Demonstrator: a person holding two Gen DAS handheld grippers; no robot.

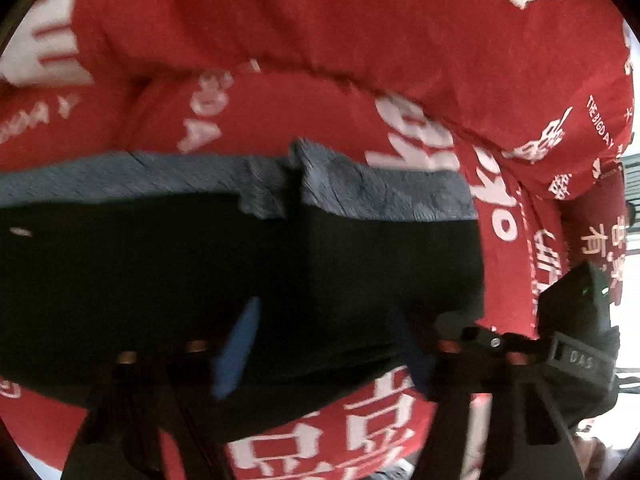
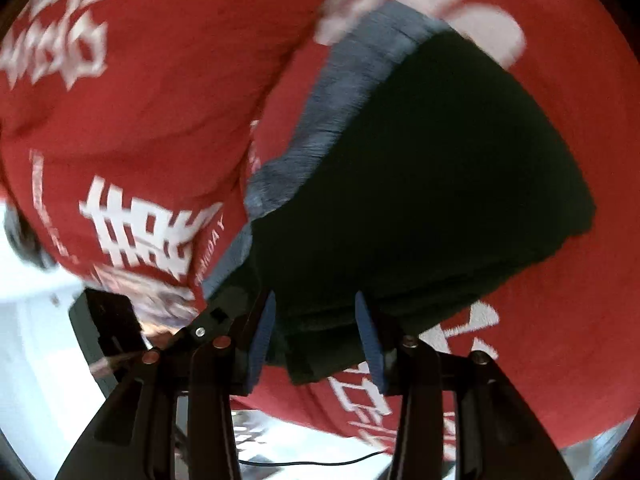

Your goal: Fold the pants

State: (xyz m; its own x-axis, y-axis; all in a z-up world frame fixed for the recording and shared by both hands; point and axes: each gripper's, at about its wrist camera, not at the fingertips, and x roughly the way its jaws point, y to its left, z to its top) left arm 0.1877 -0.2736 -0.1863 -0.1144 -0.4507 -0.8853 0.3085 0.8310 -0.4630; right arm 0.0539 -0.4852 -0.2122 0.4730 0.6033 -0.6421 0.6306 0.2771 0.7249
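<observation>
The soft, limp pants (image 2: 420,184) are best taken at the near edge, where the right gripper (image 2: 316,336) straddles them unclenched, while the left gripper (image 1: 320,344) cannot be judged.

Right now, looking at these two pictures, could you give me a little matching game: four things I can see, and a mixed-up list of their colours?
Things:
1. pants
2. band along the pants' edge
3. cloth under the pants
4. gripper pads

Colours:
a. grey
b. bright blue
c. very dark, almost black
d. red with white print

Pairs: 1-c, 2-a, 3-d, 4-b
</observation>
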